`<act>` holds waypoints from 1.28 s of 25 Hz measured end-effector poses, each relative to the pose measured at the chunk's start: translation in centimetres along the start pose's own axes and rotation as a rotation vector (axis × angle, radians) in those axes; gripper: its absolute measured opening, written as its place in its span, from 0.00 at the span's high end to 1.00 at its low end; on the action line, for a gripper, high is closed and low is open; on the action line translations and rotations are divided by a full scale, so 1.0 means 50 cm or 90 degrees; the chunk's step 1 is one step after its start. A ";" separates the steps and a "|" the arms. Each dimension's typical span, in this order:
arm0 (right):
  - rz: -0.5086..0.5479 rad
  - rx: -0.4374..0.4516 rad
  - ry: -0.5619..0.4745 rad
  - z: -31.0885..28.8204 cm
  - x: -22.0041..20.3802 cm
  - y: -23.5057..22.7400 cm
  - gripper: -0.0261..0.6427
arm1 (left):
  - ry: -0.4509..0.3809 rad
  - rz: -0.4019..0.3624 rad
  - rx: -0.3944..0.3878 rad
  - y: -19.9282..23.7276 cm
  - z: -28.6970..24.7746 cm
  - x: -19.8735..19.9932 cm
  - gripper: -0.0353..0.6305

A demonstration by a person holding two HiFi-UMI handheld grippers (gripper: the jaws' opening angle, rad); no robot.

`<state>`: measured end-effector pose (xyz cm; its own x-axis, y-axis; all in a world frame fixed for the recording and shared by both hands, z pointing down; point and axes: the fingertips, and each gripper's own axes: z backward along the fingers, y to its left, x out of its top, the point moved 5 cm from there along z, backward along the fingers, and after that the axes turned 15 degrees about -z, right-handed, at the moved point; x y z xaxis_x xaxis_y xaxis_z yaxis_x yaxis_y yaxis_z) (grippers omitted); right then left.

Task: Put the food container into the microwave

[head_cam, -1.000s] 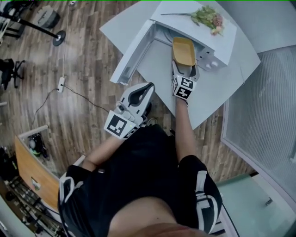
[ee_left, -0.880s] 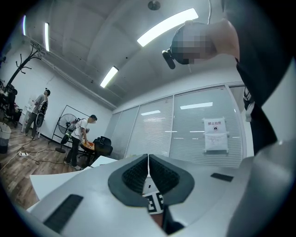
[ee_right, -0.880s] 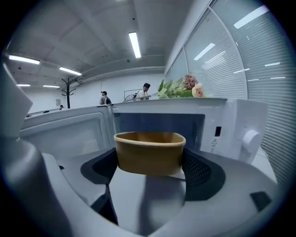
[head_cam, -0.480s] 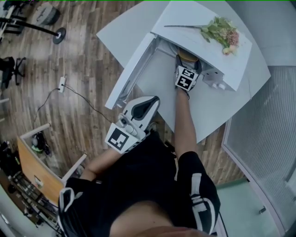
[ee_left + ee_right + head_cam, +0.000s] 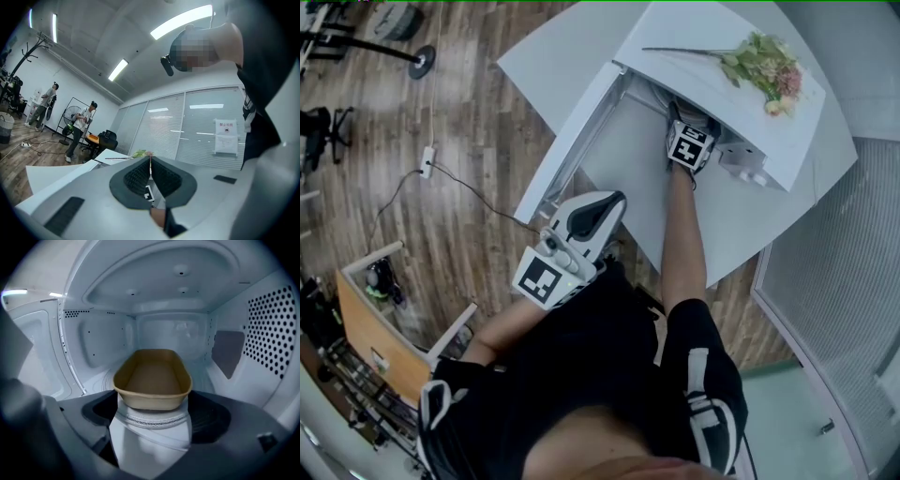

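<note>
The tan food container [image 5: 152, 378] sits low inside the white microwave's cavity [image 5: 168, 296], over the glass turntable. My right gripper [image 5: 152, 405] is shut on its near end, a dark pad at each side. In the head view the right gripper [image 5: 688, 142] reaches into the microwave's [image 5: 703, 80] opening, and its tips and the container are hidden under the top. The microwave door [image 5: 574, 141] hangs open to the left. My left gripper [image 5: 602, 206] is shut and empty, held back by the table's near edge. Its pads [image 5: 140, 176] meet along a thin line.
A bunch of flowers [image 5: 764, 64] lies on the microwave's top. The white table [image 5: 741, 220] carries the microwave. A cable and power strip [image 5: 427, 159] lie on the wood floor at left, near a wooden cabinet [image 5: 367, 328]. Two people [image 5: 80, 125] stand far off.
My right gripper has pushed further into the microwave with the container, which has passed out of the head view. The left gripper has barely moved.
</note>
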<state>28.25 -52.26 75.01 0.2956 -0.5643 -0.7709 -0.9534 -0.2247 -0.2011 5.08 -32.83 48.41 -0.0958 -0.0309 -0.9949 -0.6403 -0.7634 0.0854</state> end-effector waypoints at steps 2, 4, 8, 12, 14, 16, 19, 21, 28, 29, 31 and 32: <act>-0.003 0.002 -0.001 0.011 0.001 0.001 0.26 | -0.001 0.000 0.002 -0.004 0.009 0.003 0.91; -0.007 0.003 -0.010 0.034 -0.002 0.003 0.25 | -0.004 -0.002 0.002 -0.010 0.023 0.008 0.91; -0.015 0.012 -0.041 0.143 -0.008 0.013 0.26 | -0.018 -0.015 0.000 -0.041 0.059 0.035 0.91; -0.042 0.063 -0.086 0.357 -0.023 0.037 0.40 | -0.036 -0.038 0.006 -0.089 0.121 0.070 0.91; -0.049 0.092 -0.106 0.478 -0.033 0.047 0.52 | -0.049 -0.054 0.012 -0.121 0.163 0.089 0.91; -0.059 0.117 -0.121 0.592 -0.046 0.052 0.62 | -0.054 -0.064 0.017 -0.159 0.208 0.104 0.91; -0.076 0.149 -0.143 0.741 -0.067 0.053 0.77 | -0.054 -0.073 0.022 -0.212 0.269 0.119 0.91; -0.076 0.162 -0.156 0.823 -0.078 0.053 0.86 | -0.052 -0.078 0.024 -0.238 0.303 0.125 0.91; -0.080 0.179 -0.178 1.032 -0.130 0.076 0.91 | -0.056 -0.091 0.016 -0.275 0.390 0.156 0.91; -0.075 0.181 -0.181 1.053 -0.135 0.084 0.92 | -0.058 -0.089 0.014 -0.275 0.398 0.161 0.91; -0.068 0.183 -0.185 1.091 -0.146 0.099 0.92 | -0.061 -0.086 0.009 -0.274 0.416 0.169 0.91; -0.070 0.184 -0.185 1.107 -0.152 0.107 0.92 | -0.061 -0.087 0.005 -0.274 0.422 0.172 0.91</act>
<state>17.60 -5.19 46.32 0.4065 -0.2926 -0.8655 -0.9070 -0.0153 -0.4208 -3.07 -9.00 39.82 -0.0794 0.1347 -0.9877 -0.6577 -0.7517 -0.0496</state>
